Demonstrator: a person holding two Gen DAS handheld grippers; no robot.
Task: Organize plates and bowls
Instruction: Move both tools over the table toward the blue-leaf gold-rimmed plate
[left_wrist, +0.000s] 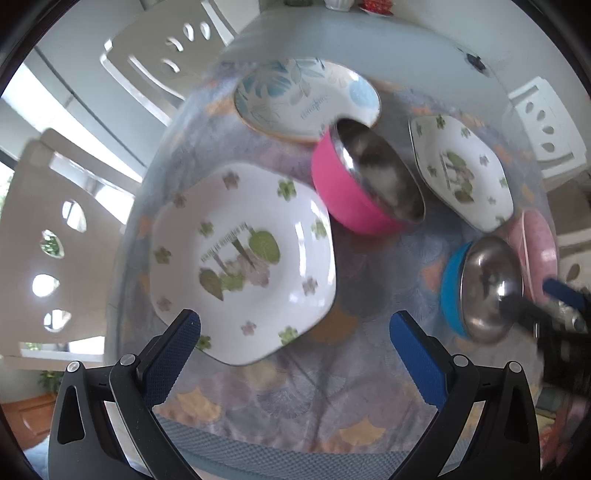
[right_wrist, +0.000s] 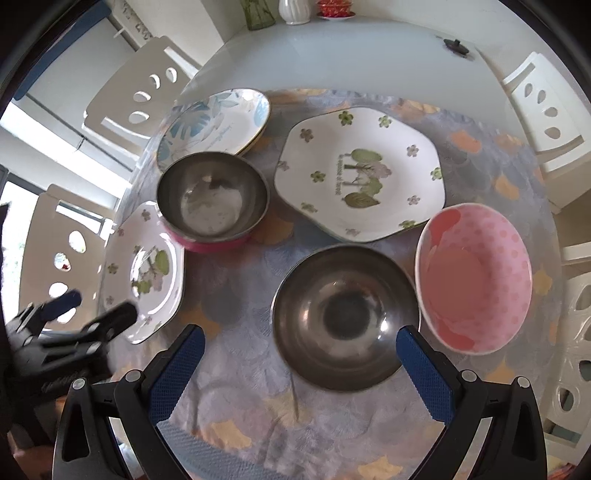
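In the left wrist view my left gripper (left_wrist: 295, 328) is open and points down over the near edge of a white flowered plate (left_wrist: 240, 266), holding nothing. Behind it are a pink-sided steel bowl (left_wrist: 365, 177), a blue-leaf plate (left_wrist: 306, 96) and a second flowered plate (left_wrist: 461, 170). In the right wrist view my right gripper (right_wrist: 299, 339) is open above a steel bowl (right_wrist: 343, 317), whose outside is blue (left_wrist: 452, 288); its pads are clear of the rim. A pink dotted bowl (right_wrist: 476, 277) sits to its right. The left gripper (right_wrist: 101, 304) hovers by the left flowered plate (right_wrist: 147, 269).
The dishes lie on a patterned cloth (right_wrist: 240, 369) over a round glass table (right_wrist: 351, 55). White chairs (right_wrist: 140, 96) ring the table. A vase (right_wrist: 293, 11), a red dish (right_wrist: 334, 9) and a small dark object (right_wrist: 456, 46) sit at the far edge.
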